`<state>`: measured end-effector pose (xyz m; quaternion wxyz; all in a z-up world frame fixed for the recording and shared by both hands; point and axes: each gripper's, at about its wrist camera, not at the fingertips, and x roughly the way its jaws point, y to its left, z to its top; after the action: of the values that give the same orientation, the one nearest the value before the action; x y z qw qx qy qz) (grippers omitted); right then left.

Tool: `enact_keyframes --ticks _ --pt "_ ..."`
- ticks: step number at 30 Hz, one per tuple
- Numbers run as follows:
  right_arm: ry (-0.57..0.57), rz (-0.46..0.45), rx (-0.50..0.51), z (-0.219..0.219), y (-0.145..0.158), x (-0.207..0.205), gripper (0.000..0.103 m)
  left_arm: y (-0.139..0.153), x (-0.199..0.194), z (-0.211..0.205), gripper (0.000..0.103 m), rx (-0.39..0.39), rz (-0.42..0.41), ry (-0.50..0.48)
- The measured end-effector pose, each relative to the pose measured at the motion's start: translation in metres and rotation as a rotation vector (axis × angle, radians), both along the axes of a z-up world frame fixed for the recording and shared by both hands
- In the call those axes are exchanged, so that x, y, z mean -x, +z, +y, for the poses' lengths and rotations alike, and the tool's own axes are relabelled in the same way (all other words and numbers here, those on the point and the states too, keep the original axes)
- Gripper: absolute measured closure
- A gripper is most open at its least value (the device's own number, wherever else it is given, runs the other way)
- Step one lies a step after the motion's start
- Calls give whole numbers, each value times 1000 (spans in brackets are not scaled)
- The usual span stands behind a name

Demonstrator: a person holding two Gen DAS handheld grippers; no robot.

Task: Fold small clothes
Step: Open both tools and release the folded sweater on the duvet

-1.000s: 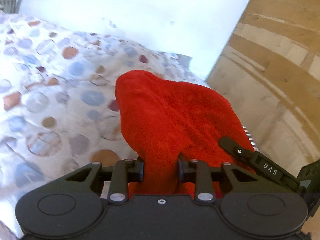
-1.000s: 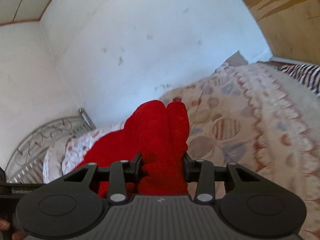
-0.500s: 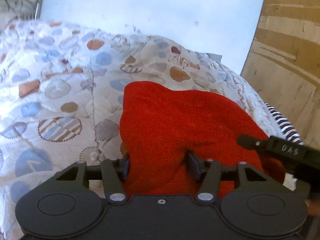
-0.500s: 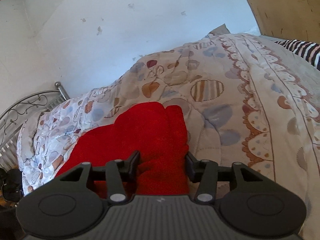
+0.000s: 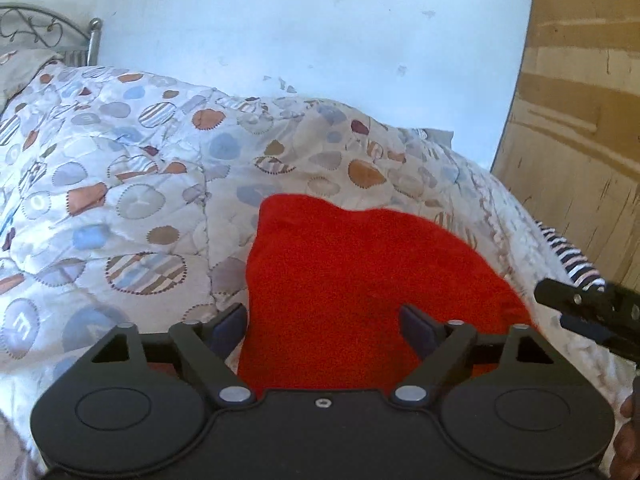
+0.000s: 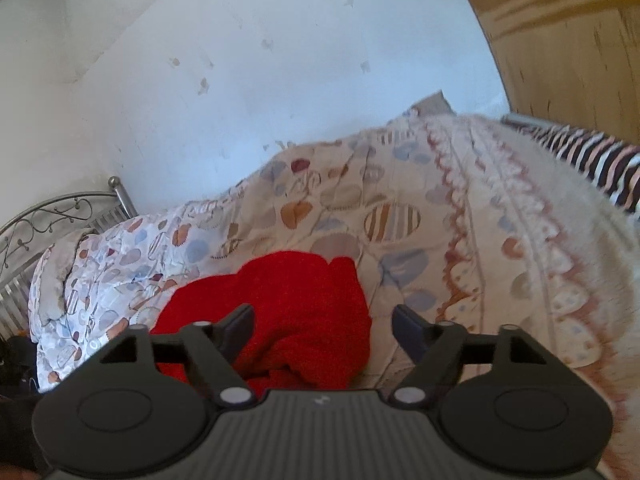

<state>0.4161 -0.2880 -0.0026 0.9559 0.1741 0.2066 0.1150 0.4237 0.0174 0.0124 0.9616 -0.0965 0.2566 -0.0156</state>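
No readable text, label or number in either view — only a small embossed logo mark on the right gripper's body (image 6: 320,399), too small to read.

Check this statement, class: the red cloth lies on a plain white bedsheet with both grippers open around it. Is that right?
Not quite. The red cloth lies on a quilt patterned with blue, brown and striped circles, not a plain white sheet, as the left wrist view shows. The rest holds: the left gripper and right gripper have just been opening, their fingers clear of the cloth between them.
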Motion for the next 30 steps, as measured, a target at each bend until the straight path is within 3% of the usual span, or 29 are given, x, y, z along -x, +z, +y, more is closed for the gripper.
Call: enact_keyframes --ticks 9,15,30 --pt "10 -143 89 6 45 74 0 53 63 7 2 53 -45 8" --pt "13 -230 129 10 70 126 0 79 120 15 1 33 -100 12" --pt "-43 -347 217 24 68 250 0 84 242 28 1 -61 -186 39"
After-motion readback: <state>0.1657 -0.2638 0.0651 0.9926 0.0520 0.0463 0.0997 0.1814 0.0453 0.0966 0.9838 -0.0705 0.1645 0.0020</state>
